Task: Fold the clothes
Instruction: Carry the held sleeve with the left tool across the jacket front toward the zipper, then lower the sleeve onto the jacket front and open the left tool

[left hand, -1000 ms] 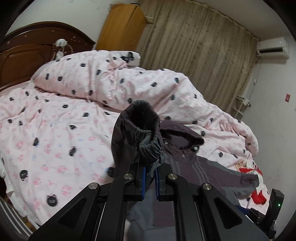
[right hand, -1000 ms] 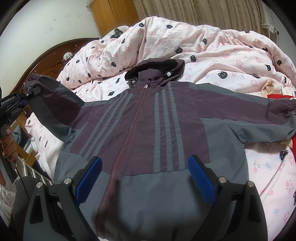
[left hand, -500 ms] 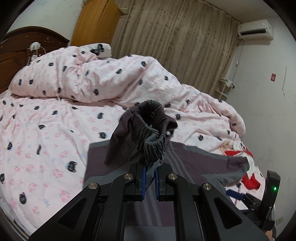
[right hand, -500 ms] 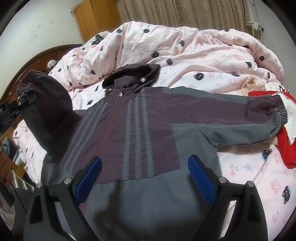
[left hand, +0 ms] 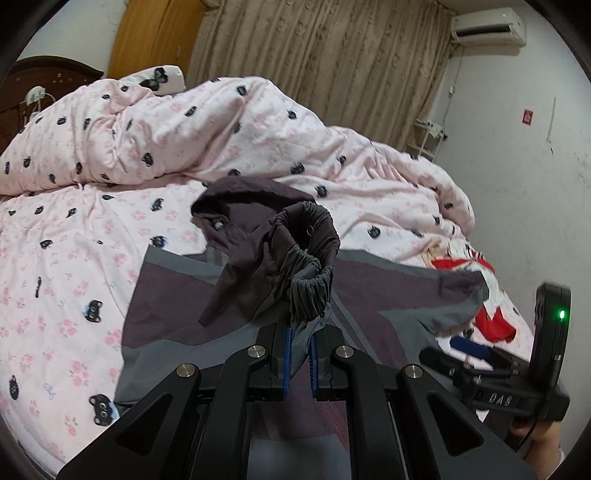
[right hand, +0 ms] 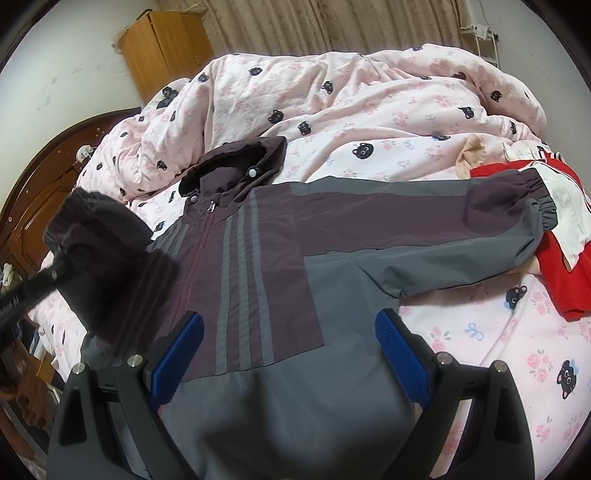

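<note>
Jacket [left hand: 388, 291] first, from my left wrist camera: it lies front-up on the bed [left hand: 66, 266], hood [left hand: 243, 195] toward the heaped quilt [left hand: 207, 125]. My left gripper [left hand: 298, 363] has its blue pads pressed together on the grey cuff [left hand: 308, 295] of one sleeve [left hand: 255, 273], pinching the cloth just below the gathered elastic. That sleeve stands bunched above the jaws, over the chest of the jacket. Past it the other sleeve stretches right toward a red garment [left hand: 491, 321]. At the right edge I see my right gripper [left hand: 469, 345] side-on, with a green light on its body and a hand [left hand: 535, 439] below. Behind the bed hang beige curtains [left hand: 332, 70]; a wooden cabinet [left hand: 151, 37] stands in the corner, a dark headboard [left hand: 44, 74] is at far left, and an air conditioner [left hand: 487, 26] sits high on the white wall.

From my right wrist camera, the jacket [right hand: 280, 266] fills the middle, zip and grey stripes up, its hem running under the jaws. My right gripper [right hand: 288, 350] is spread wide, pads clear of the cloth on either side, holding nothing. The far sleeve [right hand: 461, 229] lies flat out to the right, its cuff touching the red garment [right hand: 565, 273]. On the left, blurred, the lifted sleeve [right hand: 99, 251] hangs from my left gripper [right hand: 55, 273] over the jacket's shoulder. The pink cat-print quilt [right hand: 351, 96] is piled beyond the hood [right hand: 236, 162], with the cabinet [right hand: 162, 48], curtains [right hand: 332, 22] and headboard [right hand: 40, 192] behind.
</note>
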A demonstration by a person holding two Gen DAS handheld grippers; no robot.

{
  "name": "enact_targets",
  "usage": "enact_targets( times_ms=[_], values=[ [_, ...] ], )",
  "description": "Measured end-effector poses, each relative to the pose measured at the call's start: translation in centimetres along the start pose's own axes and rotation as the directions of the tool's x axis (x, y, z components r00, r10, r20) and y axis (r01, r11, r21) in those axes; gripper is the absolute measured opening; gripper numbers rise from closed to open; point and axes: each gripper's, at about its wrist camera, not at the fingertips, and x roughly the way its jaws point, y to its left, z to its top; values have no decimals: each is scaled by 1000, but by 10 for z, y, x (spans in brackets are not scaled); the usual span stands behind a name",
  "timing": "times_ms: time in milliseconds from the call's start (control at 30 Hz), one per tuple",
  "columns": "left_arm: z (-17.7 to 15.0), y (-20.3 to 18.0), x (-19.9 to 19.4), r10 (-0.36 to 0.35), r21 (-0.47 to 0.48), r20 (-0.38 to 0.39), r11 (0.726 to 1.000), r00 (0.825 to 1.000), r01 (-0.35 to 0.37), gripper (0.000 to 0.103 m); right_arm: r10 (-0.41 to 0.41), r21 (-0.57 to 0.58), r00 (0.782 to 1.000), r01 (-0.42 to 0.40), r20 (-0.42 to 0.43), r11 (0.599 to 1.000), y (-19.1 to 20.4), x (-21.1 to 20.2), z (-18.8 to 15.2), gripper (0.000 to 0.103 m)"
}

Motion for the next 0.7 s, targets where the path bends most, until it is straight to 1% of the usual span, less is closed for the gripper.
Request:
enact_targets(
  times_ms=[233, 367, 700],
  values=[
    [-18, -14, 19, -7, 53, -79, 999, 997, 12, 6, -8, 53, 1000, 8, -3, 999, -13, 1, 3, 96],
    [-28, -17, 29, -9, 64, -120, 998, 993, 17, 6, -4, 80, 1000, 4, -11, 997, -18, 2, 3, 96],
    [-44, -25, 43, 4, 85, -170, 996, 985, 11, 6, -4, 81, 1000, 6, -22, 997, -17, 7, 1, 96]
  ],
)
